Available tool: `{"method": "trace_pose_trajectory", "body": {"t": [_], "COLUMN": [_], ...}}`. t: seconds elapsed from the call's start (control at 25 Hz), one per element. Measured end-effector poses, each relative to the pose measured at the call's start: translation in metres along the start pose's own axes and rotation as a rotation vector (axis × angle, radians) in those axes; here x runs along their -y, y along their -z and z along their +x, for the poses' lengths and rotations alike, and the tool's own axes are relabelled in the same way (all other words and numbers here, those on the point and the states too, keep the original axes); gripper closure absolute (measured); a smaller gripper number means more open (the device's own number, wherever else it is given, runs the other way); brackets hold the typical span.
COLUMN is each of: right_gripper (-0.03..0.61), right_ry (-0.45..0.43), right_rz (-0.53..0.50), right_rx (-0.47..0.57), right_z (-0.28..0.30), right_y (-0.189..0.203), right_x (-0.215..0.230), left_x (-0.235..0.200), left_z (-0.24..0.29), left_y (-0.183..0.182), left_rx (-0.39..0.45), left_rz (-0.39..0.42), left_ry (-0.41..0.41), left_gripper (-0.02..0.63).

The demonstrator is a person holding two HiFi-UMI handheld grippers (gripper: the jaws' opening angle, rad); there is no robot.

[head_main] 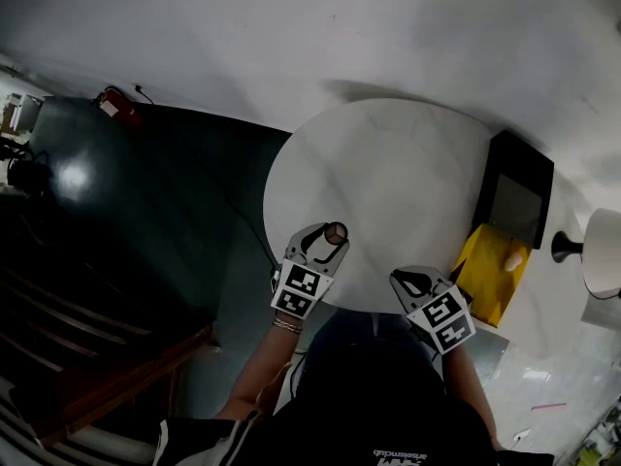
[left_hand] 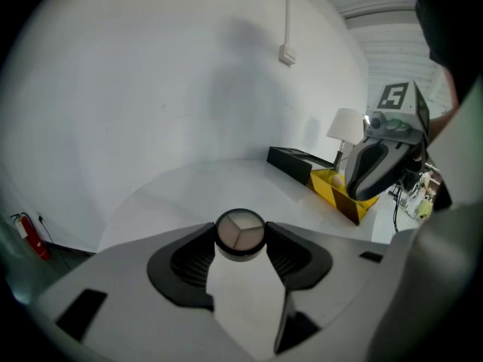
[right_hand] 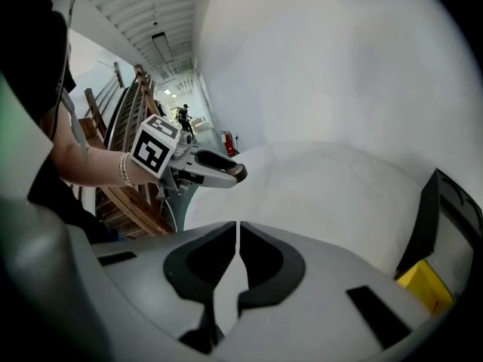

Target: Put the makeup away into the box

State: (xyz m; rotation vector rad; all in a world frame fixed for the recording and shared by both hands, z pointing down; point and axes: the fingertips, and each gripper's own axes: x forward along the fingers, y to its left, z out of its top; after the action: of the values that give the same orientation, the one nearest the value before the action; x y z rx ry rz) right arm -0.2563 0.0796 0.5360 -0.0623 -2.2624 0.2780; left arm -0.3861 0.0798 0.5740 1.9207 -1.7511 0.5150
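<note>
Makeup compact [head_main: 336, 231], a round one with three shades, is pinched at the tip of my left gripper [head_main: 323, 244] in the head view, over the near edge of the round white bench [head_main: 388, 153]. The yellow box [head_main: 482, 284] stands open at the bench's right edge with a pale rounded item [head_main: 512, 258] already inside and a black lid [head_main: 516, 197] just beyond it. My right gripper [head_main: 415, 282] hangs between the compact and the box, so I judge I should draw it back toward me to clear the lane.

From the left gripper view, the fingers [left_hand: 185, 266] clamp the compact [left_hand: 240, 232] at its sides, face up and close to the fingertips. That grip looks shallow, so I would carry it level and slowly, without rolling the wrist. The box [left_hand: 332, 185] lies ahead to the right, partly behind the right gripper [left_hand: 370, 173], which confirms the lane is blocked.

The right gripper view shows its fingers [right_hand: 198, 266] brought together with nothing between them. Only a yellow corner of the box [right_hand: 426, 285] shows at the lower right, beside the lid [right_hand: 447, 217]. I would lower the compact well inside the walls, clear of the pale item, before letting go.
</note>
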Motion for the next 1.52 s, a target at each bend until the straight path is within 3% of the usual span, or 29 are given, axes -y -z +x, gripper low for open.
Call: {"method": "trace_pose_trajectory", "body": {"t": [0.48, 1.08, 1.52], "right_gripper": [0.548, 0.548, 0.548], "right_ry": [0.052, 0.162, 0.235], "right_rz": [0.027, 0.119, 0.185], "right_rx": [0.088, 0.181, 0.215], "right_z": [-0.060, -0.143, -0.201], "right_y": [0.027, 0.086, 0.148], "right_x": [0.028, 0.064, 0.084], "left_x": [0.074, 0.193, 0.291], "left_z": [0.015, 0.044, 0.064], "left_y": [-0.050, -0.090, -0.099], "left_rx": [0.058, 0.078, 0.063], "left_rz": [0.008, 0.062, 0.149], "left_ry": [0.033, 0.178, 0.295], "left_gripper": [0.387, 0.387, 0.387]}}
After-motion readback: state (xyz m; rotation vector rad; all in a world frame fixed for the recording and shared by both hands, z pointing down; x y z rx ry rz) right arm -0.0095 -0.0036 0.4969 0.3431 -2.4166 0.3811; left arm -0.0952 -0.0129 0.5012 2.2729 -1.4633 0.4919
